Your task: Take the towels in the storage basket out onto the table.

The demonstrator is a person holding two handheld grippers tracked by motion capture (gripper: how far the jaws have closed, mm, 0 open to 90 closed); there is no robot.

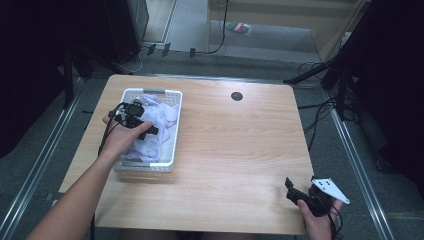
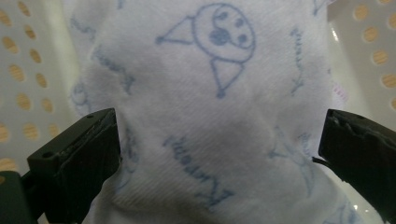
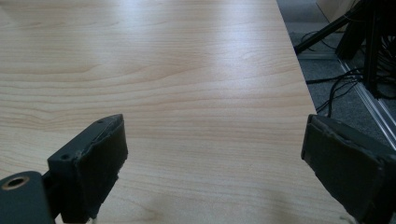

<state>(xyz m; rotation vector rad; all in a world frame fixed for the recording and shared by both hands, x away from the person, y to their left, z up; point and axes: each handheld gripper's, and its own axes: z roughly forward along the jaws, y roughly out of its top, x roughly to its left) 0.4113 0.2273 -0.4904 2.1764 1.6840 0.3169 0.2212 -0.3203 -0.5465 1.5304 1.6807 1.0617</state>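
A white perforated basket (image 1: 173,131) stands on the left part of the wooden table (image 1: 235,145). A white cloth with pale blue cartoon print (image 1: 159,117) lies bunched inside it. My left gripper (image 1: 134,116) reaches down into the basket over the cloth. Seen from the left gripper view, the cloth (image 2: 210,107) bulges between the wide-apart jaws of the left gripper (image 2: 219,154), which stands open. My right gripper (image 1: 295,192) rests near the table's front right corner, open, with bare wood (image 3: 187,93) between its jaws.
A dark round cable hole (image 1: 236,96) sits at the table's back centre. Cables and dark stands (image 1: 345,85) crowd the floor to the right, and metal floor rails (image 1: 35,170) run along both sides. The table's right edge (image 3: 299,79) lies close to the right gripper.
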